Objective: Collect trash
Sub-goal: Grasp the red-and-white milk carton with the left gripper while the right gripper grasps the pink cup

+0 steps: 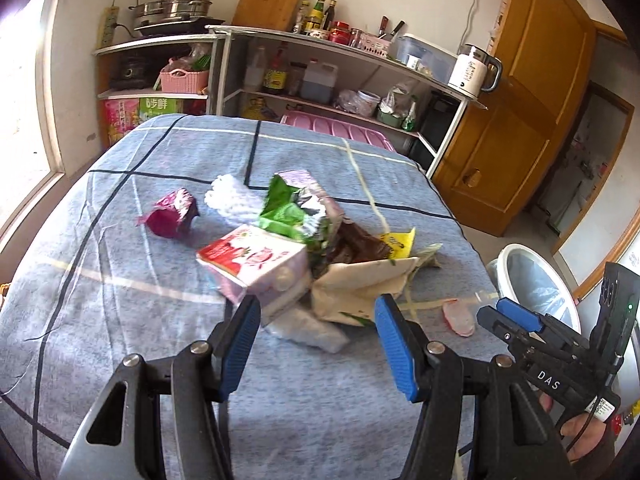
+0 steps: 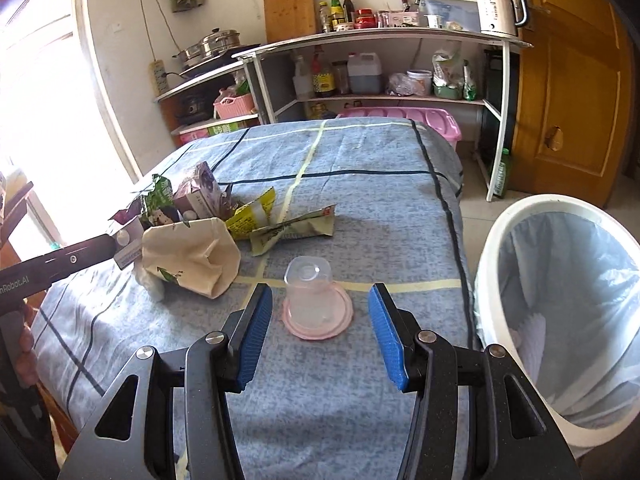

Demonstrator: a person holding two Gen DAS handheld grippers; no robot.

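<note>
Both the left gripper [image 1: 316, 340] and right gripper [image 2: 316, 334] hang apart, empty. The clear plastic cup [image 2: 308, 294], upturned on the bed [image 2: 360, 200] beside the white bin [image 2: 560, 320], looks flimsy; squeeze hard and it could pop away.

We see a blue cloth [image 2: 360, 184] checked with dark and pale lines. At our ten o'clock lies a cream paper bag [image 2: 192, 256]; at three, a white bin [image 2: 496, 264]; ahead, a clear cup [image 2: 308, 288] on a pink lid [image 2: 318, 326].

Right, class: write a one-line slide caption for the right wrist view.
Open right claw aimed at an upturned clear plastic cup on the blue-covered table, lined white bin alongside.
</note>
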